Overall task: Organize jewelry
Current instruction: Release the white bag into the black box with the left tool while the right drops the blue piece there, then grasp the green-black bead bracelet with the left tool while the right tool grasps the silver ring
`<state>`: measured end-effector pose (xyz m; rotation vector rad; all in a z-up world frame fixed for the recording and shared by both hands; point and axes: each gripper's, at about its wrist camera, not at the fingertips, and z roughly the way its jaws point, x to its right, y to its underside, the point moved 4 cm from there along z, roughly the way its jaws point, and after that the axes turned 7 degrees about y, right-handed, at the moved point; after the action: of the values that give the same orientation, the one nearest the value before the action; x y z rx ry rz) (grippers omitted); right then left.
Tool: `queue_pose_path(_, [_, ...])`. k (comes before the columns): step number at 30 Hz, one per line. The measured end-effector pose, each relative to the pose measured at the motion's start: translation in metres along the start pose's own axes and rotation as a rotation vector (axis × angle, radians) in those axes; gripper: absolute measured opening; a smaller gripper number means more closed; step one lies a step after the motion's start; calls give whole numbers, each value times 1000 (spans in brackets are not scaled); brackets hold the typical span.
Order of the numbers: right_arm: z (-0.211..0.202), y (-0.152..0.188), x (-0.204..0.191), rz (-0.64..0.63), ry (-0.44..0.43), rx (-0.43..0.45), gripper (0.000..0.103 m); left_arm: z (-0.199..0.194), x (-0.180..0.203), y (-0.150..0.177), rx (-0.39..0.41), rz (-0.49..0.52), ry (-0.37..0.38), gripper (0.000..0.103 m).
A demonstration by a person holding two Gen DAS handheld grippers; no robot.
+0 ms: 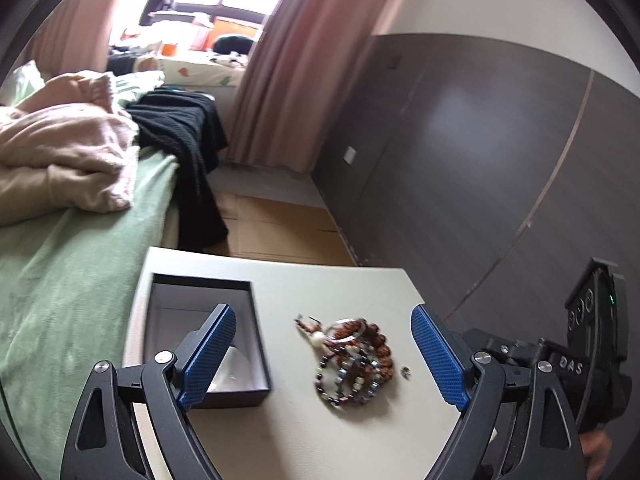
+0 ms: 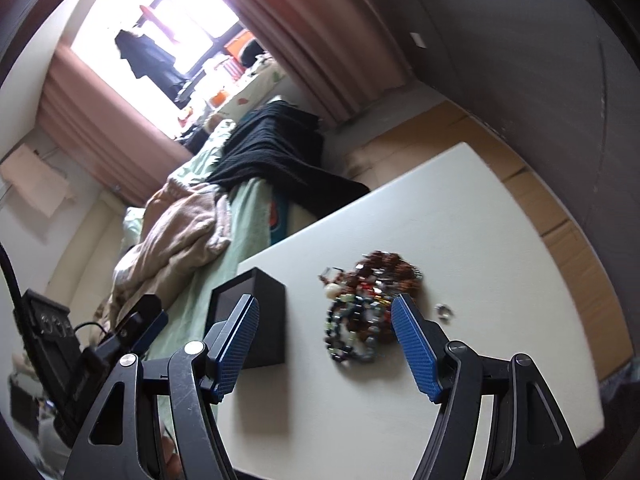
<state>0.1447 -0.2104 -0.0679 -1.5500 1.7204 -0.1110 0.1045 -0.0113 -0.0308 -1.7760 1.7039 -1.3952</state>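
Note:
A pile of beaded bracelets [image 1: 354, 364] lies on the white table [image 1: 300, 432], with a small silver ring [image 1: 405, 372] just to its right. An open black jewelry box [image 1: 200, 312] sits at the table's left. My left gripper [image 1: 320, 356] is open and empty above the table, its fingers spanning the box edge and the pile. In the right wrist view the pile [image 2: 368, 304], the ring [image 2: 444, 312] and the box [image 2: 256, 312] show. My right gripper [image 2: 324, 344] is open and empty, just short of the pile.
A bed with a green sheet [image 1: 60, 280], a pink blanket [image 1: 68, 152] and a black garment [image 1: 188, 140] runs along the table's left. A dark wardrobe wall [image 1: 480, 152] stands at the right. Cardboard [image 1: 280, 228] covers the floor beyond the table.

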Motion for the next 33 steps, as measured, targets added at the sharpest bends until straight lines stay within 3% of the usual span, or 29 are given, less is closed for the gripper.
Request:
queue_pose_path(5, [1,-1,16,37,30,-25,70,20,18,14,-72,57,15,69])
queue_pose_path(10, [0,-4,36,83,75,-45,70,43,32,33,-159,107,16,57])
queue_pose_path(15, [0,-6,57,123,97,-76,70,59,42,49,-219,149,5,55])
queue_pose_path(17, [1,-5,63,143,104,-88,70,67,43,55,-242,155,-7,47])
queue_pose_path(22, [5,-6,79,183,115,-118,70,85,40,67,-294,162,-25,36])
queue_pose_path(33, [20,-6,79,103,144,-168,69,112,33,86,-357,163,-60,23])
